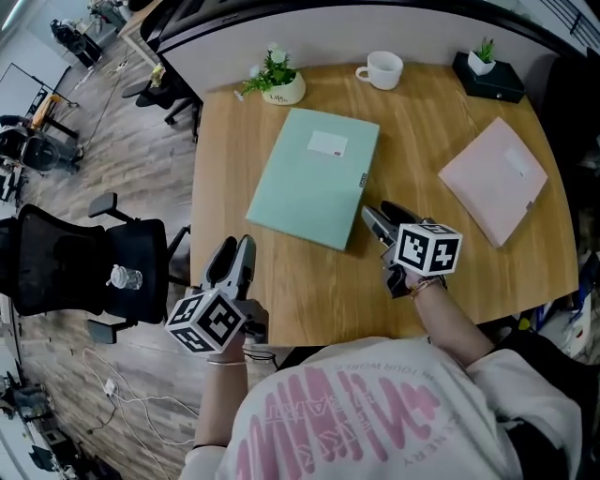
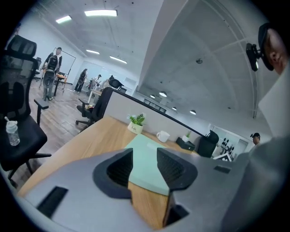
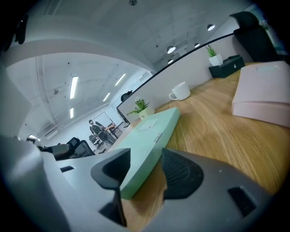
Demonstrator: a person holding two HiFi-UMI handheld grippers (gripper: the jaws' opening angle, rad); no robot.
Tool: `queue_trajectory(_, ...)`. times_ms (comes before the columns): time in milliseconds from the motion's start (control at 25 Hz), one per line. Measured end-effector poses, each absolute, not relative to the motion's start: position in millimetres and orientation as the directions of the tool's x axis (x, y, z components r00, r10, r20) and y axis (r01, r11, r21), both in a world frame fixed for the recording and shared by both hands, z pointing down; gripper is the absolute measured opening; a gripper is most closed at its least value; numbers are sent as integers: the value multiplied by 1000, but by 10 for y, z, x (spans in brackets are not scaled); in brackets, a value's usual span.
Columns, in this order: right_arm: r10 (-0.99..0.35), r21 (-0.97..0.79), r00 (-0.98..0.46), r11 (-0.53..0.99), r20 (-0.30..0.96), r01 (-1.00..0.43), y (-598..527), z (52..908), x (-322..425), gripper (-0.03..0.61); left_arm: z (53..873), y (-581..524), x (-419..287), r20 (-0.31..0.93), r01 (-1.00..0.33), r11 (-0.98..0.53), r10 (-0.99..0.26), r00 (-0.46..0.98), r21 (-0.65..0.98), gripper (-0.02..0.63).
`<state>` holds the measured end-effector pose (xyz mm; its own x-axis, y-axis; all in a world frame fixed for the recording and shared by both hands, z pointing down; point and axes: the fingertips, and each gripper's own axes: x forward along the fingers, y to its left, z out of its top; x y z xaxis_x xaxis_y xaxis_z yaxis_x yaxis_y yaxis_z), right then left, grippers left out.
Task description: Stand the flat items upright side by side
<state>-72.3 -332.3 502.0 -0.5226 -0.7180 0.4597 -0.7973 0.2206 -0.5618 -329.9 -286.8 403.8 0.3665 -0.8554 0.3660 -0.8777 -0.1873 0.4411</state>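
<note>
Now | left tool (image 1: pixel 234 249): jaws apart, empty | right tool (image 1: pixel 378 215): jaws apart, perhaps touching green folder (image 1: pixel 314 176) corner

I see a wooden desk (image 1: pixel 309 281) on plank flooring (image 1: pixel 112 159) — black office chair (image 1: pixel 84 262) off its left edge, grey partition (image 1: pixel 375 33) along its far edge, strip lights (image 2: pixel 100 13) overhead.
</note>
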Motion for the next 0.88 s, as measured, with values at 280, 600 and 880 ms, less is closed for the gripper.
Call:
queue_trajectory(280,-731,-659,-497,87,468,-747,-3518,5082,-782,235,4299,-3547,-3320,439,-850,-272,-762,476,450,229)
queue_trajectory(600,-744,-693,-445,-33,498,-720,-3795,5141,-914,258,4585,-4435,-3195,482,-781,-384,-626,613,493,279)
queue_trajectory(880,-744,-645,-374,-98,553,-758,-3922,5312,-867,258,4963,-4841,-3052,454,-745,-463,-595,663,481,291)
